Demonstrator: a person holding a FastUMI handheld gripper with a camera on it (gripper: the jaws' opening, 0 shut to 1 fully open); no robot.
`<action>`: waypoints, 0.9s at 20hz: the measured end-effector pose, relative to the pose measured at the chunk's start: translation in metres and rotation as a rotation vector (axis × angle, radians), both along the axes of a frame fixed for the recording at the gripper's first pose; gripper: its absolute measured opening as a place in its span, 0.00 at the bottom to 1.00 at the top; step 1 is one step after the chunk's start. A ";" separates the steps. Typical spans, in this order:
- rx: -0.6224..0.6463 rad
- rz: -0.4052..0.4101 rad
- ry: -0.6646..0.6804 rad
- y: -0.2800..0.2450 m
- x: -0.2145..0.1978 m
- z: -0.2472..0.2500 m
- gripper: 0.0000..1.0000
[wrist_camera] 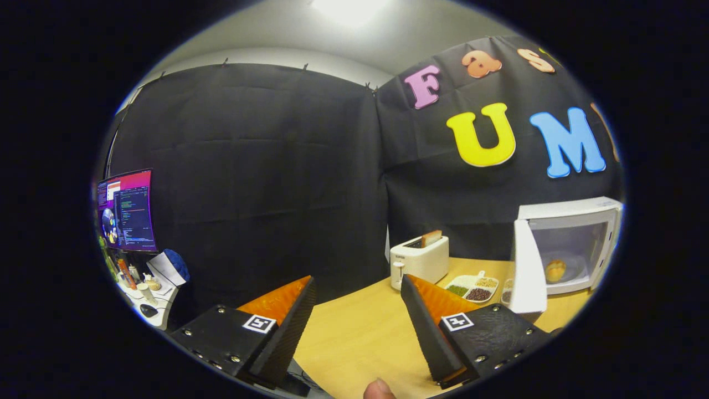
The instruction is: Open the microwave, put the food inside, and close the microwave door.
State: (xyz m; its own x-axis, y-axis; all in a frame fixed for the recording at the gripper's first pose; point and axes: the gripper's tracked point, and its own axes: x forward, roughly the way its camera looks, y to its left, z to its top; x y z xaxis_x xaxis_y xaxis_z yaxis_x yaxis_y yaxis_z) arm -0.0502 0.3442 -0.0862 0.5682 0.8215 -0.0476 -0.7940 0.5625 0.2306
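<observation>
Food in, door open: the closing push is what remains, by the look of it.

The claw (359, 310) hangs spread and empty over the pale wooden table (360, 332). The boxy white microwave (570, 244) stands well beyond its fingers, its white door (527, 266) swung wide and a round golden bread roll (555, 270) resting inside. Beside the microwave sit a white divided dish of beans (472, 288) and a white toaster (419, 259). Best to meet the door's outer face near its free edge and sweep it steadily round until it latches.
</observation>
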 end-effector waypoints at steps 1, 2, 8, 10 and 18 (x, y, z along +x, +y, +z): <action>-0.019 -0.013 0.000 0.001 0.002 -0.010 0.86; -0.040 -0.034 -0.006 -0.003 0.005 -0.019 0.80; -0.150 -0.220 -0.013 -0.040 0.041 -0.065 0.10; -0.183 -0.297 -0.039 -0.061 0.044 -0.068 0.01; -0.191 -0.465 0.102 -0.153 0.072 -0.097 0.01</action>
